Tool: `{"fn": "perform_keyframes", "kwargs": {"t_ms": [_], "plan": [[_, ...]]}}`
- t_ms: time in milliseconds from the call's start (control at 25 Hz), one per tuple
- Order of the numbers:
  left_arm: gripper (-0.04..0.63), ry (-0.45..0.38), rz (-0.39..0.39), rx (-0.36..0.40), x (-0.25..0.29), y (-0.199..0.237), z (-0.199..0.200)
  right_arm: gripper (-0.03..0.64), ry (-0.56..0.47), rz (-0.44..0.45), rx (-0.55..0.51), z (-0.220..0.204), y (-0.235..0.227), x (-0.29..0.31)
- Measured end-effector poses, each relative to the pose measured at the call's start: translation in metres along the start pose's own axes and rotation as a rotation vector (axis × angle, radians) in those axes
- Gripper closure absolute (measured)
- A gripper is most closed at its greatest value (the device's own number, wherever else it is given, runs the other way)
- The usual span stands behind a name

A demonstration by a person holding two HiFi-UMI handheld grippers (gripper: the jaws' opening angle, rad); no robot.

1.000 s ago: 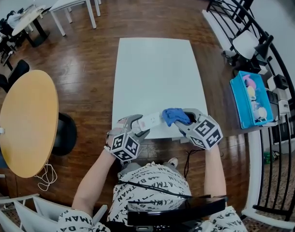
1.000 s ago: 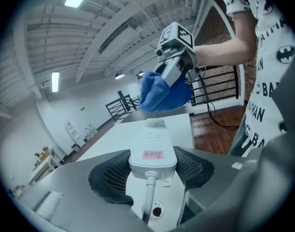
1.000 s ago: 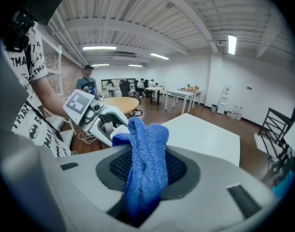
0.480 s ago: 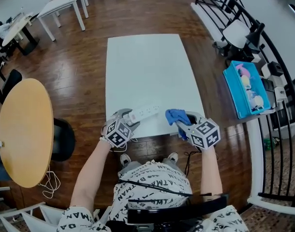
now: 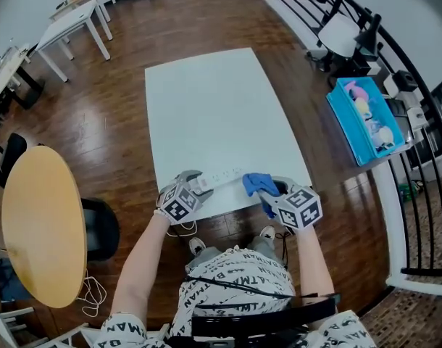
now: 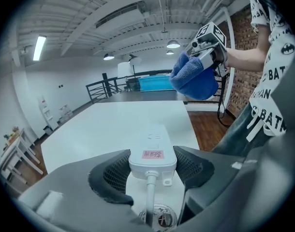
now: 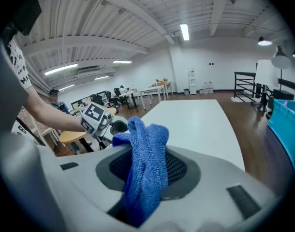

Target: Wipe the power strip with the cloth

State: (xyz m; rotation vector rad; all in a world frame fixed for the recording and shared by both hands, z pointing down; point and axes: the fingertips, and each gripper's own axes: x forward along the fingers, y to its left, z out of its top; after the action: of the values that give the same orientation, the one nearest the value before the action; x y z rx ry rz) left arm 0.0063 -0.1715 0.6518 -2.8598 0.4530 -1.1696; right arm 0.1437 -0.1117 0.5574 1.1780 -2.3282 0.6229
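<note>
A white power strip (image 5: 219, 179) lies along the near edge of the white table (image 5: 214, 114). My left gripper (image 5: 194, 185) is shut on the strip's cord end, and the strip (image 6: 152, 151) sits between its two pads in the left gripper view. A blue cloth (image 5: 258, 183) hangs bunched from my right gripper (image 5: 270, 191), which is shut on it. In the left gripper view the cloth (image 6: 192, 79) hovers above the table past the strip's far end, apart from it. The cloth (image 7: 146, 170) fills the jaws in the right gripper view, with the left gripper (image 7: 96, 117) beyond it.
The strip's cord (image 5: 182, 229) drops off the table's front edge. A blue bin (image 5: 360, 118) with small items stands on the right by a black railing (image 5: 330, 9). A round wooden table (image 5: 43, 223) and a black stool (image 5: 101, 227) are on the left.
The cloth, which lay against the strip's right end a second ago, now sits slightly apart from it. Both grippers keep their holds. The head view has shifted.
</note>
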Motion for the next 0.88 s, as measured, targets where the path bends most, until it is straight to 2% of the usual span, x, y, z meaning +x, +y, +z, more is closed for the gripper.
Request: {"fn": "perform_keyframes", "kwargs": {"t_ms": [320, 480, 640, 880], "plan": [[0.313, 0.026, -0.093, 0.033, 0.011, 0.008, -0.01, 0.481, 0.008, -0.034, 0.059, -0.009, 0.002, 0.006], [0.313, 0.116, -0.13, 0.052, 0.028, 0.008, -0.031, 0.48, 0.015, -0.045, 0.077, -0.013, 0.002, 0.007], [0.313, 0.157, -0.121, 0.087, 0.042, 0.008, -0.046, 0.481, 0.028, -0.054, 0.086, -0.022, 0.005, 0.007], [0.312, 0.224, -0.116, 0.056, 0.051, 0.005, -0.059, 0.48, 0.051, -0.064, 0.1, -0.031, 0.002, 0.011]]}}
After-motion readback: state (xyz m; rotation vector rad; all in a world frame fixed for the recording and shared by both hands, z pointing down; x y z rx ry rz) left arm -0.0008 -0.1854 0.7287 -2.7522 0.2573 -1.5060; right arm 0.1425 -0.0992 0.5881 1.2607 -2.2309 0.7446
